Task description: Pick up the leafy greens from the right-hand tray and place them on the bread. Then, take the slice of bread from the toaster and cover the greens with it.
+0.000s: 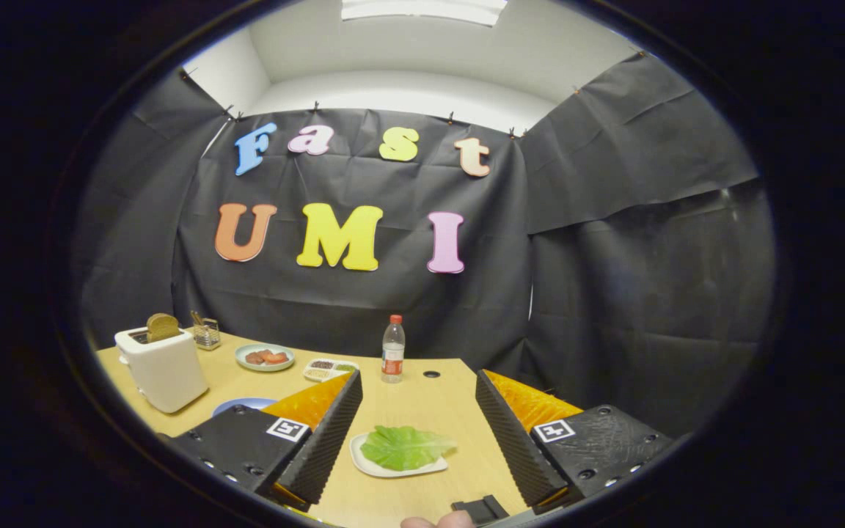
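Currently the tool (417,389) gapes apart, leafy greens (404,446) on a tray (364,460) between its fingers.

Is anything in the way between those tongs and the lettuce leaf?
Nothing visible. The tongs are open, and the leafy greens lie on a white tray between the fingers, with bare table around them.

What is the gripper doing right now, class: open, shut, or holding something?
Gripper: open, holding nothing; the leafy greens lie on their white tray between its fingers.
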